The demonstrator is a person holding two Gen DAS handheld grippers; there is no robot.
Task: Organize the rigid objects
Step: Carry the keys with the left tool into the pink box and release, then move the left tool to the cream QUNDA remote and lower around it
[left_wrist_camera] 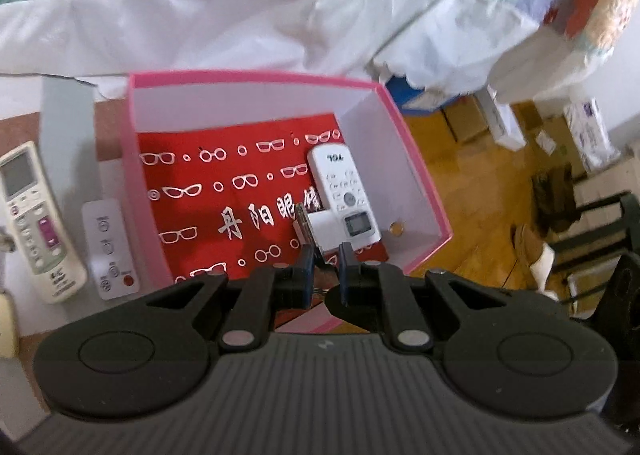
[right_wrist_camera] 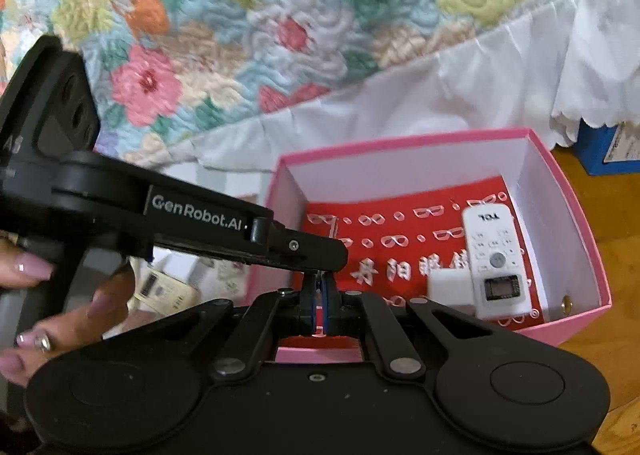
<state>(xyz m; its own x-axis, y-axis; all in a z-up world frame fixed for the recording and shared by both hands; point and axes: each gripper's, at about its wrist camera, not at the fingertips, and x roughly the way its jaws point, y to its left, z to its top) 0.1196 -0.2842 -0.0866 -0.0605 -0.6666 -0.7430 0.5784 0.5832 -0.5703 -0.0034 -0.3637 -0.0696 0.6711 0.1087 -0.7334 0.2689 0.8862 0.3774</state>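
Observation:
A pink box (left_wrist_camera: pixel 416 159) with a red glasses-print lining holds a white TCL remote (left_wrist_camera: pixel 344 191) and a small white adapter block (left_wrist_camera: pixel 320 225). The box (right_wrist_camera: pixel 576 215), the remote (right_wrist_camera: pixel 494 259) and the block (right_wrist_camera: pixel 450 287) also show in the right wrist view. My left gripper (left_wrist_camera: pixel 326 259) hovers over the box's near edge, slightly open and empty, just short of the block. My right gripper (right_wrist_camera: pixel 319 295) is shut and empty at the box's near rim, under the left gripper's arm (right_wrist_camera: pixel 248 231). A large white remote (left_wrist_camera: pixel 36 223) and a flat white remote (left_wrist_camera: pixel 112 251) lie left of the box.
A floral quilt (right_wrist_camera: pixel 240 35) and white bed skirt (left_wrist_camera: pixel 240 27) lie behind the box. Cardboard boxes (left_wrist_camera: pixel 588 135) and a dark stool (left_wrist_camera: pixel 592 231) stand on the wooden floor at right. A person's hand (right_wrist_camera: pixel 60 315) grips the left tool.

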